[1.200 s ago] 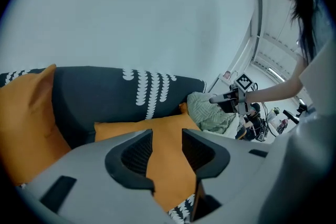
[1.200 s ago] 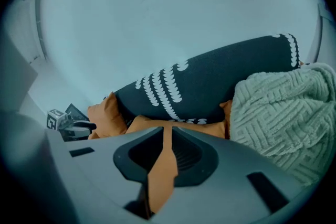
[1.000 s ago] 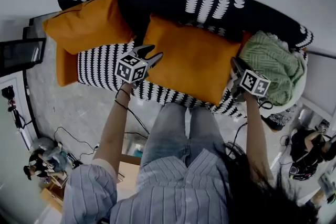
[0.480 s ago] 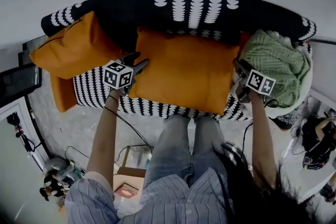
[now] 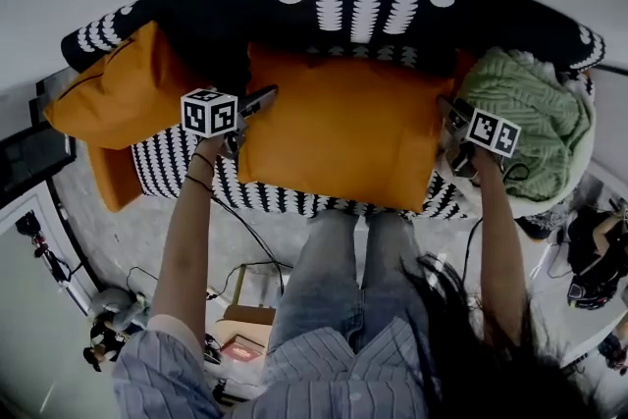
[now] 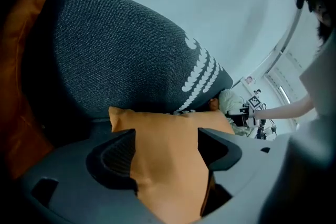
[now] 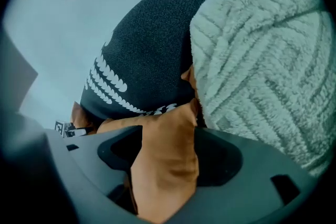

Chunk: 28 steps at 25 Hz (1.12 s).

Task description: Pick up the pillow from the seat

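Found the orange pillow [image 5: 339,128] lying across the middle of the seat [image 5: 167,167] of the sofa [image 5: 294,199], far edge up against the black, white-patterned backrest [image 5: 363,5]. Saw the left gripper [image 5: 257,101] at the pillow's left edge, jaws opening, with a fold of orange fabric filling the gap between them and the fingers [image 6: 118,157] spread round it rather than clamping it. Saw the right gripper [image 5: 453,116] at the pillow's right edge, jaws likewise opening, with a corner of the pillow standing between the spread fingers and dark gaps showing on either side of the cloth. Noted a second orange cushion [image 5: 113,98] slumped over the sofa's left end, beyond the left gripper, and a pale green knitted blanket [image 5: 535,118] bunched at the right end, just beside the right gripper. Made out jeans [image 5: 329,280] directly in front of the sofa, near the pillow's front edge, and cables [image 5: 257,240] trailing over the grey floor [image 5: 147,240].
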### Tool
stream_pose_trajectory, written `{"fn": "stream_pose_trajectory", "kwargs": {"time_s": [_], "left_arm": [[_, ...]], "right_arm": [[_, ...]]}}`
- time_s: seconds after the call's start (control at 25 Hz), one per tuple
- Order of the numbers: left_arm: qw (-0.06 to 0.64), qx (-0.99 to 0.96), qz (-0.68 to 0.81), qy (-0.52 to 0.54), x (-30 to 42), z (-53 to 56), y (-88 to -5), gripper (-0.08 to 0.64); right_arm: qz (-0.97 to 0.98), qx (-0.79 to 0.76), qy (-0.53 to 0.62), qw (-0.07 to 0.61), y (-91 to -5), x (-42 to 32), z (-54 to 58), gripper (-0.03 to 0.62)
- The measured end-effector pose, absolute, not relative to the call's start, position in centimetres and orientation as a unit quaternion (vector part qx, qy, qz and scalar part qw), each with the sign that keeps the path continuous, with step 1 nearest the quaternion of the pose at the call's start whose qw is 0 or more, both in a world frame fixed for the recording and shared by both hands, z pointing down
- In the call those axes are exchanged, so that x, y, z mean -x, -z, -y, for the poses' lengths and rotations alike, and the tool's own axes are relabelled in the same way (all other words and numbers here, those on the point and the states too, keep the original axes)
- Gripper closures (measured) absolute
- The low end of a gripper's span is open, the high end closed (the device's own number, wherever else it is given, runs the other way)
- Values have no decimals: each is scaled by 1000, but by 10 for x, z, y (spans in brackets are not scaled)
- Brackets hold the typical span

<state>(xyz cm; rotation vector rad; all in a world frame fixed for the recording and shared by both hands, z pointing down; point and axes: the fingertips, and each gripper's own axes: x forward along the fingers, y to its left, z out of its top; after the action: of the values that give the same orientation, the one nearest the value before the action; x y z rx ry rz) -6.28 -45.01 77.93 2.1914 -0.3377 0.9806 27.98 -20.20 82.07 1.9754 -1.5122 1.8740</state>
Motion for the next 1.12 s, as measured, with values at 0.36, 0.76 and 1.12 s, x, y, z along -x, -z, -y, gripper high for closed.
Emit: {"fn": "stream_pose_trajectory", "kwargs": {"time_s": [0.36, 0.76, 1.12], "left_arm": [[369, -824, 122, -412, 77, 468, -806, 189], [403, -806, 132, -412, 70, 462, -833, 181], [402, -795, 111, -440, 52, 459, -848, 183]], "right_arm": [[487, -598, -637, 6, -839, -282, 219, 296], [493, -559, -667, 4, -851, -283, 212, 296], [485, -570, -663, 34, -870, -286, 212, 302]]}}
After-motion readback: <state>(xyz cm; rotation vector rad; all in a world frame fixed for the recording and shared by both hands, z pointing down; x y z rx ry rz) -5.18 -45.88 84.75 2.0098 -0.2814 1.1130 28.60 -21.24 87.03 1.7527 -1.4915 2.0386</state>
